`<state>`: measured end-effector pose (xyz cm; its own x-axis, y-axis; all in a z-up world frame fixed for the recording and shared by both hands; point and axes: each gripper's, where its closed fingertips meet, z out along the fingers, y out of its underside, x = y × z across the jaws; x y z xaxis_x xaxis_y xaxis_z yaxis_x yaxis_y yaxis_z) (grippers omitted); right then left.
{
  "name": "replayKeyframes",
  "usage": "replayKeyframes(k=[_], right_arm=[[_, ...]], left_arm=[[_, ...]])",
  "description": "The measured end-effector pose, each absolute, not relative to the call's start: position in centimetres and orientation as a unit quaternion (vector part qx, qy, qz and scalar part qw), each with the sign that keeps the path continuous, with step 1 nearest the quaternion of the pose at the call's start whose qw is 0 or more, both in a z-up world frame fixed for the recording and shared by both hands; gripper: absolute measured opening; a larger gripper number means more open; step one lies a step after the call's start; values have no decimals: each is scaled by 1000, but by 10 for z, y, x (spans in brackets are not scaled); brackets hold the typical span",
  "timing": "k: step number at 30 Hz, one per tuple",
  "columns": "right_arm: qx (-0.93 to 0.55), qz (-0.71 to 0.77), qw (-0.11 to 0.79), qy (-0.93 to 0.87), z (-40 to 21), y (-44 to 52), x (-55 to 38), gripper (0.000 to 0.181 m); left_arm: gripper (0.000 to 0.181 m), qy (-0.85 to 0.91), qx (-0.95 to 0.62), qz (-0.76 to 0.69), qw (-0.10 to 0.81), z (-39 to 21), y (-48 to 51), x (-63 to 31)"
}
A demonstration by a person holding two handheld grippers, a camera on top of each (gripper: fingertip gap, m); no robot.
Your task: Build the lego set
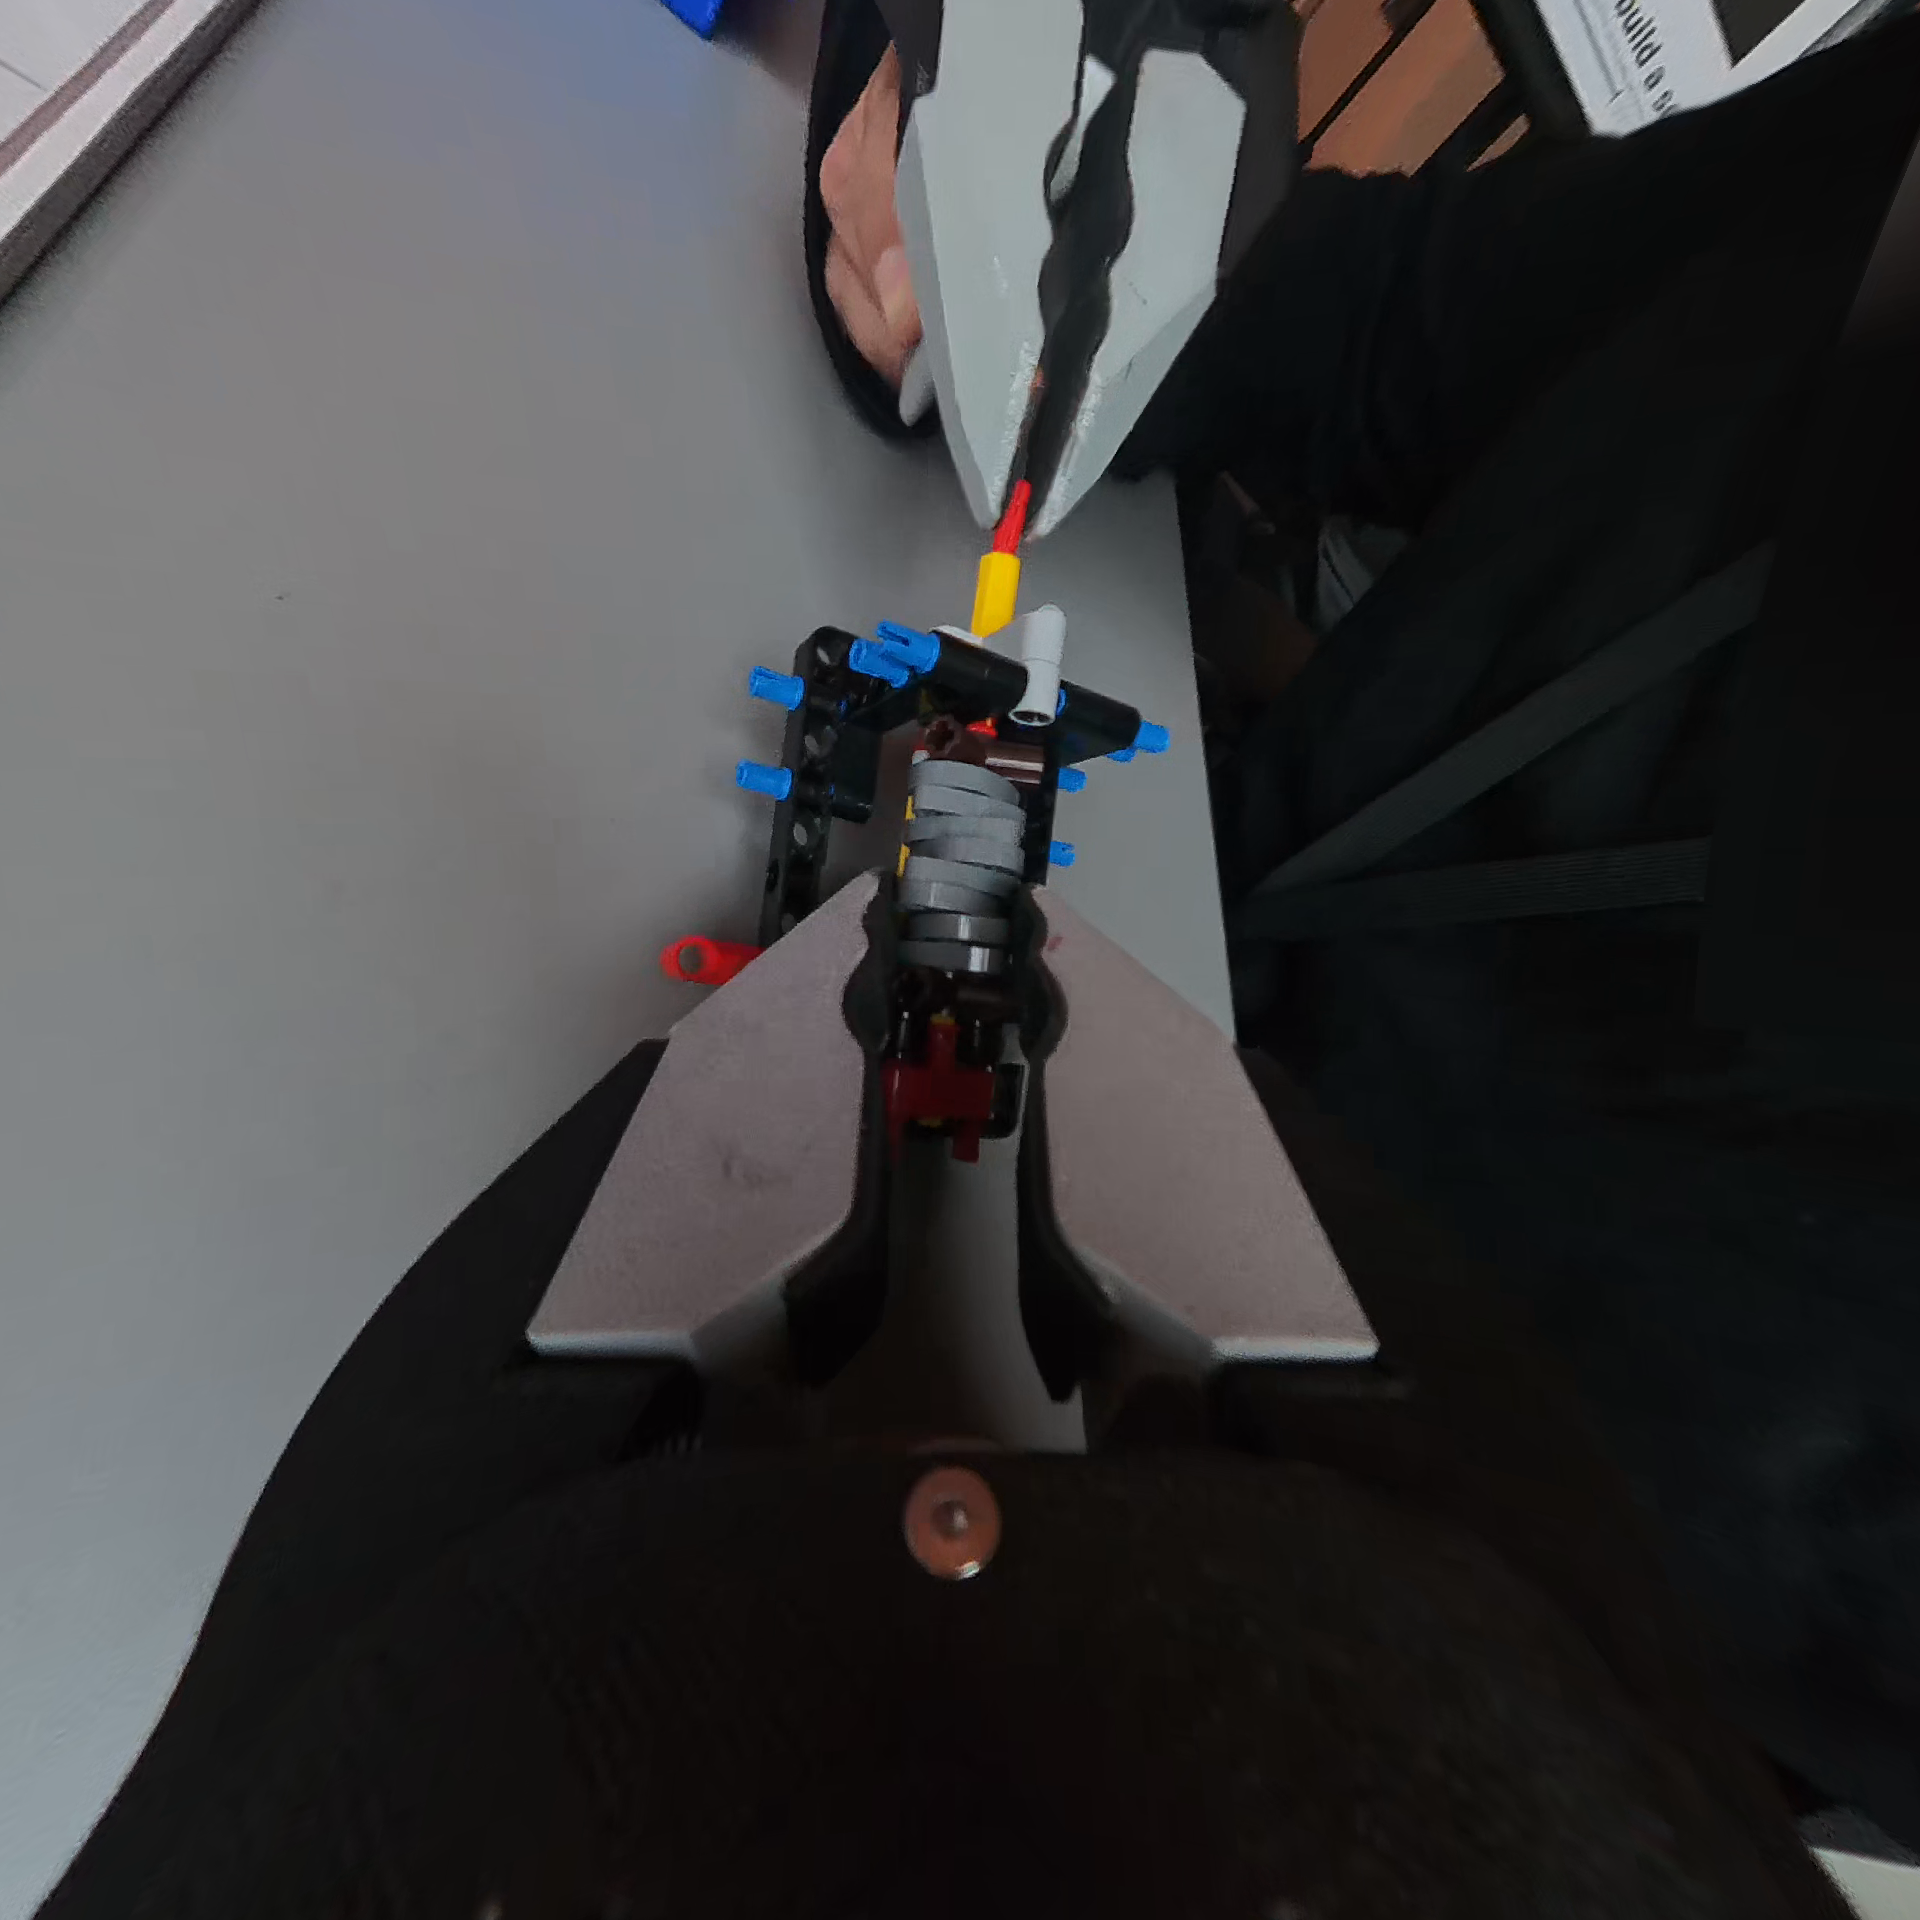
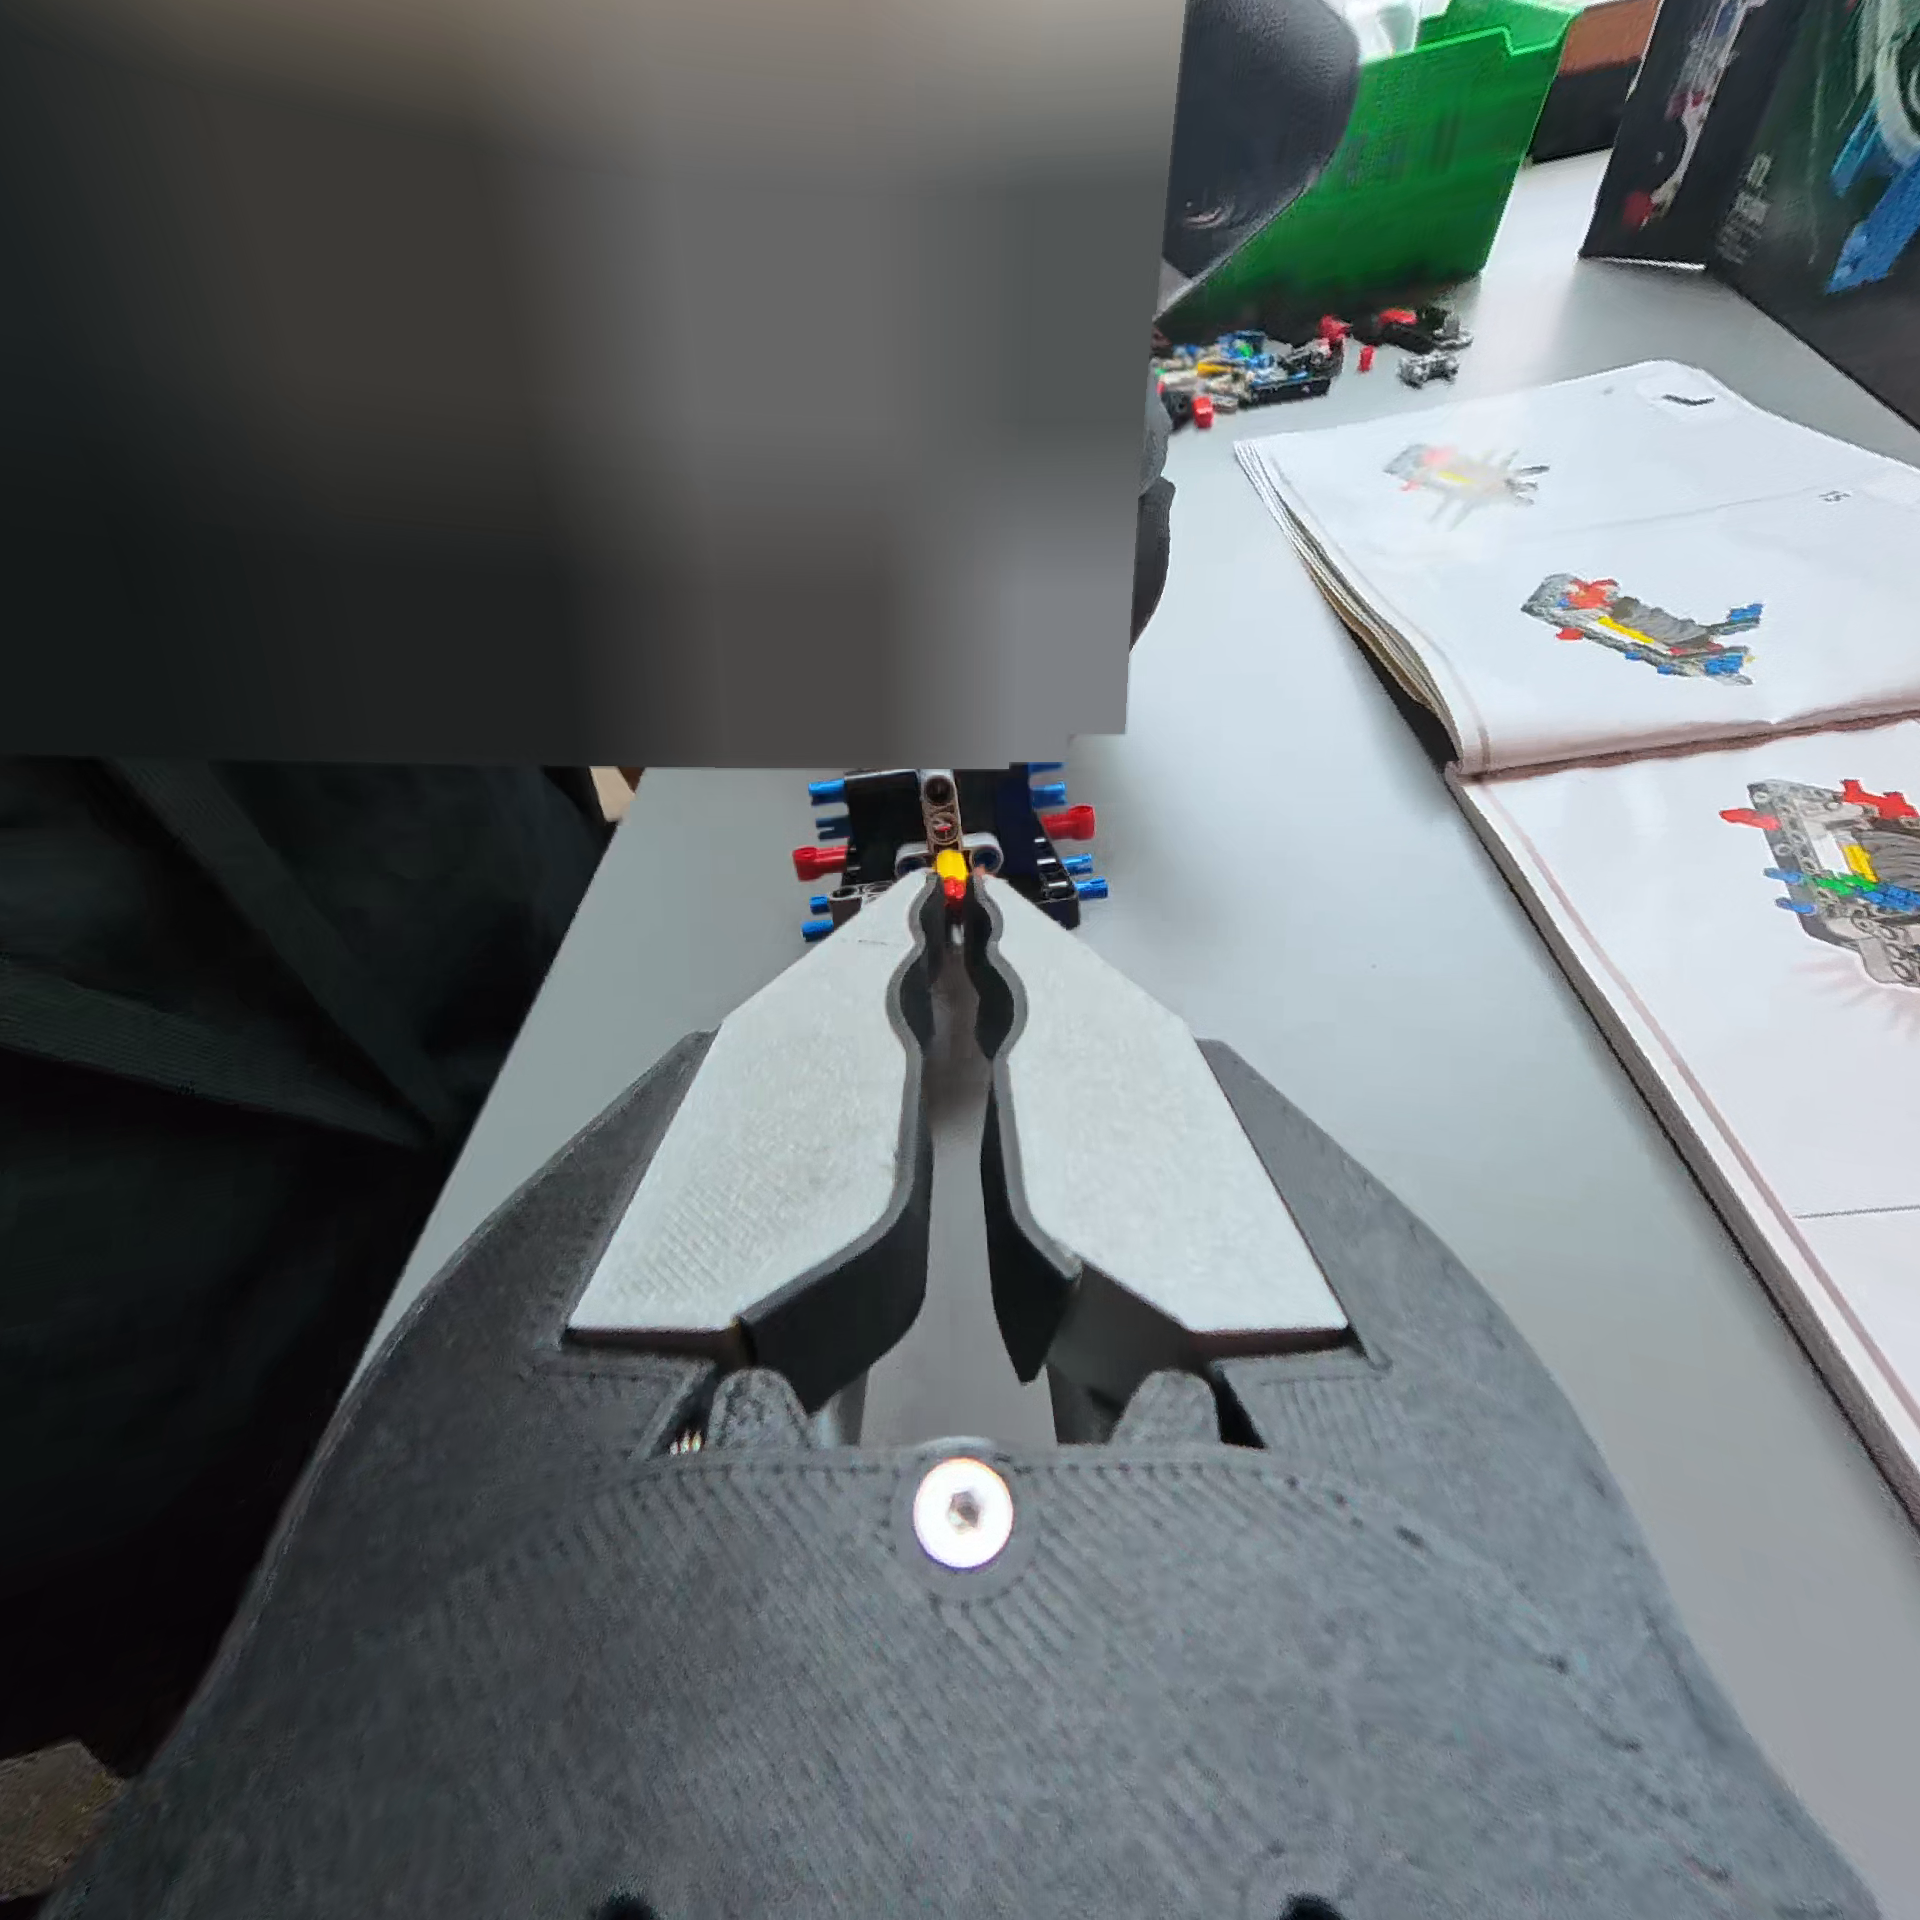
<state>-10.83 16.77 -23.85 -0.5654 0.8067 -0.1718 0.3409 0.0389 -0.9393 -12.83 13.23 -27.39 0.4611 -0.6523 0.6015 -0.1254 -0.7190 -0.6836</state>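
The whole move turns on one line-up: the red axle with the yellow bush [image 1: 994, 592] on it points, long axis first, straight down from the right tongs [image 1: 1013, 520] toward the top beam of the black Technic assembly [image 1: 935, 727], and its free yellow end sits right at a hole in that beam, touching it or just short of it; I cannot tell which. In the right wrist view the same yellow end [image 2: 949, 868] shows end-on just beyond the right tongs' tips [image 2: 951, 899], lined up with the grey connector on the frame, so the axle runs along the tongs' own direction.

The right tongs are pressed together, pinching the red tail of that axle at their very tips. The left tongs [image 1: 951, 935] come in from the opposite side and are closed around the assembly's middle, gripping at the stack of grey discs [image 1: 961, 842], with a dark red piece sitting deeper between the fingers. The assembly stands near the edge of the grey table [image 1: 364, 623], its blue pins [image 1: 774, 686] sticking out sideways and a red connector [image 1: 701, 958] low on one side.

So the right hand is the one nearer the work and carries the part; the left merely steadies. I judge that a push along the axle's length is what remains, and any tilt would likely jam it.

Off to the side lie an open instruction booklet [image 2: 1621, 582], a scatter of loose pieces [image 2: 1288, 358] and a green box [image 2: 1403, 177].
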Motion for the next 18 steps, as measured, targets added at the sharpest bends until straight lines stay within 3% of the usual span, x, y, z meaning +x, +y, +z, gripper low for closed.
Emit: replayKeyframes(k=[6,14,18], right_arm=[[-438,634,101,-629,-231,162,-105,0],[-437,611,215,-625,-201,171,-121,0],[-425,640,177,-616,-196,154,-116,0]], left_arm=[[19,244,-792,-467,309,-266,127,-127],[19,192,-746,-486,413,-235,135,-139],[19,199,-734,-500,415,-230,124,-132]])
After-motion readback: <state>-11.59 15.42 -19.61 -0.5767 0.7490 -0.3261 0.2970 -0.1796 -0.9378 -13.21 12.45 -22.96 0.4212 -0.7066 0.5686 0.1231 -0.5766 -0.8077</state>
